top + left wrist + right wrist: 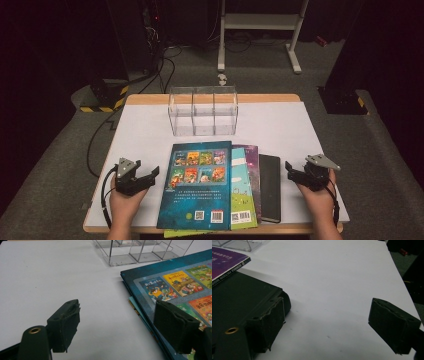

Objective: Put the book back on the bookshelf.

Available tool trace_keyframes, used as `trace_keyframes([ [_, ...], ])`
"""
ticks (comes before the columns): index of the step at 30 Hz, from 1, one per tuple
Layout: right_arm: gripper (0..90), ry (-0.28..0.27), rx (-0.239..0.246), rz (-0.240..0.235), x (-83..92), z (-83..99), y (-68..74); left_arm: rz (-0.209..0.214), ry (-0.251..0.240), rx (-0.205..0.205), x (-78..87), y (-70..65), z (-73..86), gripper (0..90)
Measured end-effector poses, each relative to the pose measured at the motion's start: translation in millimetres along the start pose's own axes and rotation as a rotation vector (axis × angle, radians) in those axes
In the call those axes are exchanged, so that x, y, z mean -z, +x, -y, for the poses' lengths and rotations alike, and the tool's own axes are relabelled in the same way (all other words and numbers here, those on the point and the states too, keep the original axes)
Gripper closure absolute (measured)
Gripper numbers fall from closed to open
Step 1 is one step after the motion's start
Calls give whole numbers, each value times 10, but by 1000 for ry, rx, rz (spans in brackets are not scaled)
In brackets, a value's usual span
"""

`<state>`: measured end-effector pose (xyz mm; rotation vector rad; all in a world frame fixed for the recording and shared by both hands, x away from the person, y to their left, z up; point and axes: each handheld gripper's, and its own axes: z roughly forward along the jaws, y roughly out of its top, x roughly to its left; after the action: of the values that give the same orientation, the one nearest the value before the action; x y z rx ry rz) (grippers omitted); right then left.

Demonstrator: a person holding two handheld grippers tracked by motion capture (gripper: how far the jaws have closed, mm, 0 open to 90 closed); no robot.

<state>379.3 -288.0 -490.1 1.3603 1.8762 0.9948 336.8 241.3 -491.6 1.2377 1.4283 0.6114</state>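
Observation:
A stack of overlapping books lies at the table's front middle. On top is a blue picture book [197, 185] [175, 282], with a teal book [243, 190], a purple book [251, 157] [224, 260] and a black book [270, 187] [239, 295] fanned out to its right. Behind them stands a clear three-compartment organizer [202, 111] [140, 250], empty. My left gripper [150, 179] [120, 327] is open just left of the blue book, one jaw over the cover's edge. My right gripper [291, 171] [332, 325] is open just right of the black book, nothing between its jaws.
A white sheet [145, 132] covers the wooden table, with bare room to either side of the books. The table's front edge runs under the books' lower ends. On the floor behind are a white metal stand [260, 30] and cables [100, 135].

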Motion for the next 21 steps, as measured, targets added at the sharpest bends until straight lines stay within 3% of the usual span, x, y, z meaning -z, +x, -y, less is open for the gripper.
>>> trace_keyframes([
  [4, 137, 14, 6, -5, 0, -6, 14, -6, 32, -26, -28, 1, 43, 224],
  [6, 135, 7, 14, -13, 8, -11, 29, 10, 32, -5, -26, -14, 34, 204],
  [21, 94, -39, 9, -65, 63, -70, 165, 61, 63, 20, -12, -156, 36, 204],
])
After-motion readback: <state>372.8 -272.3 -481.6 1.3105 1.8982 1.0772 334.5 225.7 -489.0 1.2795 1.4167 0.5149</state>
